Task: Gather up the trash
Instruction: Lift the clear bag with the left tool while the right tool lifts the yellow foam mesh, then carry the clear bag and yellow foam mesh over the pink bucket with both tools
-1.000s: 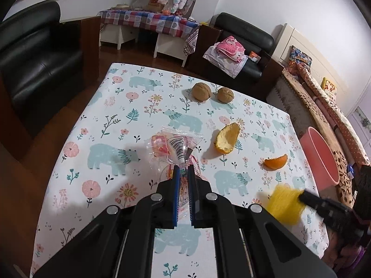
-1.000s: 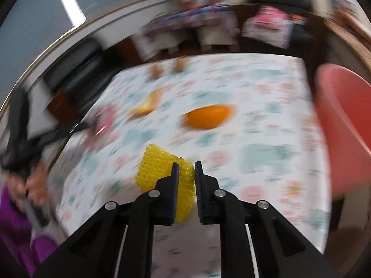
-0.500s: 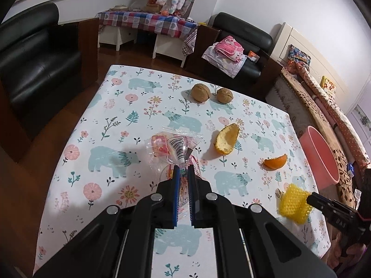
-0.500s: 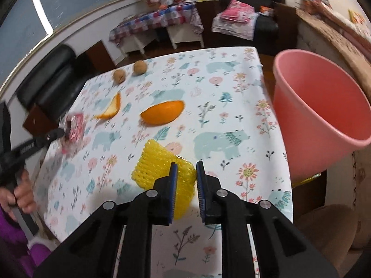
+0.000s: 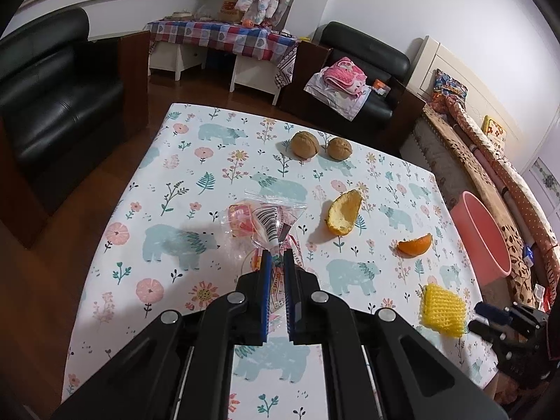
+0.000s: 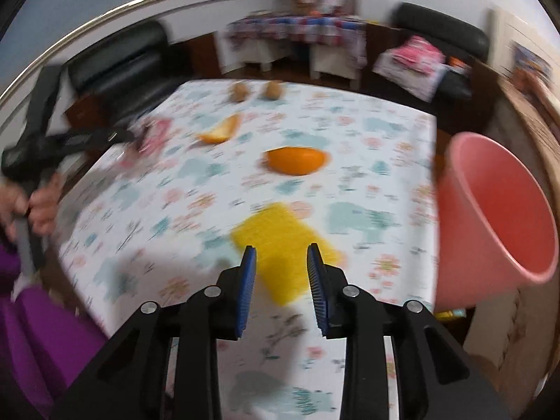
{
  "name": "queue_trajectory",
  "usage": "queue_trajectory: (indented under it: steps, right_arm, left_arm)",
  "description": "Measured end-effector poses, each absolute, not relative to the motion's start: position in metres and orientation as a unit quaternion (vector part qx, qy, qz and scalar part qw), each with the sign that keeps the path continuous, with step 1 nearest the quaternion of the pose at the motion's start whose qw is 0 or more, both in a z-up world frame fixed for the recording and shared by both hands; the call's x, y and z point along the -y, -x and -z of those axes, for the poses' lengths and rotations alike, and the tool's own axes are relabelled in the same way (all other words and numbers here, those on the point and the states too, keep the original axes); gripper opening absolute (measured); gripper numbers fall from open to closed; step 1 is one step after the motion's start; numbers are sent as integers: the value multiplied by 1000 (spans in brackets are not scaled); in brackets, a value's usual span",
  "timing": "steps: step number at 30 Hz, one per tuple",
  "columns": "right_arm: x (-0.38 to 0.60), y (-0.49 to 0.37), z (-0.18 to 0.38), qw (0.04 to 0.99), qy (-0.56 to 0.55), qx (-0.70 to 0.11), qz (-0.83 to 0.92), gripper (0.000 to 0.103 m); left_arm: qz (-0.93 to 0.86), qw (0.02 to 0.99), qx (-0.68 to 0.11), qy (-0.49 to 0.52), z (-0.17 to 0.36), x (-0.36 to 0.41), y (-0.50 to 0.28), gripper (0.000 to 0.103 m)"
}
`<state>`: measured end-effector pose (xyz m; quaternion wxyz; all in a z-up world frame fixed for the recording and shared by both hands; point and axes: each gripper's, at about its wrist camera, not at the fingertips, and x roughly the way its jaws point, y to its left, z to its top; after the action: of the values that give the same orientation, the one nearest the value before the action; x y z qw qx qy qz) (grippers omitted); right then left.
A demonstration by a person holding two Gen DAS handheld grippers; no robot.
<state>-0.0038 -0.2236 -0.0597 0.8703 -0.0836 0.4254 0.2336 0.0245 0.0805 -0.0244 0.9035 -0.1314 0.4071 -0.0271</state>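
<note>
A yellow foam fruit net (image 5: 442,309) lies on the floral tablecloth near its right edge; in the blurred right wrist view it (image 6: 280,238) sits just beyond my open right gripper (image 6: 281,257), apart from the fingers. My left gripper (image 5: 275,259) is shut on a clear plastic snack bag (image 5: 260,222) that rests on the cloth. Two orange peel pieces (image 5: 344,211) (image 5: 414,245) and two walnuts (image 5: 305,144) (image 5: 339,147) lie further out. A pink bin (image 6: 497,220) stands off the table's right side.
The table (image 5: 196,161) carries a white cloth with bears and flowers. Black sofas stand to the left and behind, a plaid-covered bench at the back, a bed to the right. The person's hand holds the left gripper at the left of the right wrist view.
My right gripper was shut on the yellow net; it has opened and the net now lies on the cloth. The right view swung and is blurred. The left gripper stayed still.
</note>
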Motion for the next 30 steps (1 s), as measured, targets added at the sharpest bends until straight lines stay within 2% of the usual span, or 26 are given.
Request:
queue_trajectory:
  steps: [9,13,14,17,30]
  right_arm:
    - [208,-4,83,853,152,-441,-233,30]
    - [220,-11,83,857,105,-444,-238,28]
    - [223,-11,82,858,92,-444,-240,20]
    - [228,-14,83,861,77,-443,-237,10]
    - [258,-15,57,861,-94,-411,-285,9]
  left_arm:
    - [24,903,-409,133,23,-83,-20,6]
    - [23,903,-409,132,23,-83,-20,6]
    - [23,903,-409,133,23,-83,-20,6]
    - [22,903,-408,133,23,-83,-21,6]
    - [30,907,-398,133,12,-74,-21,6]
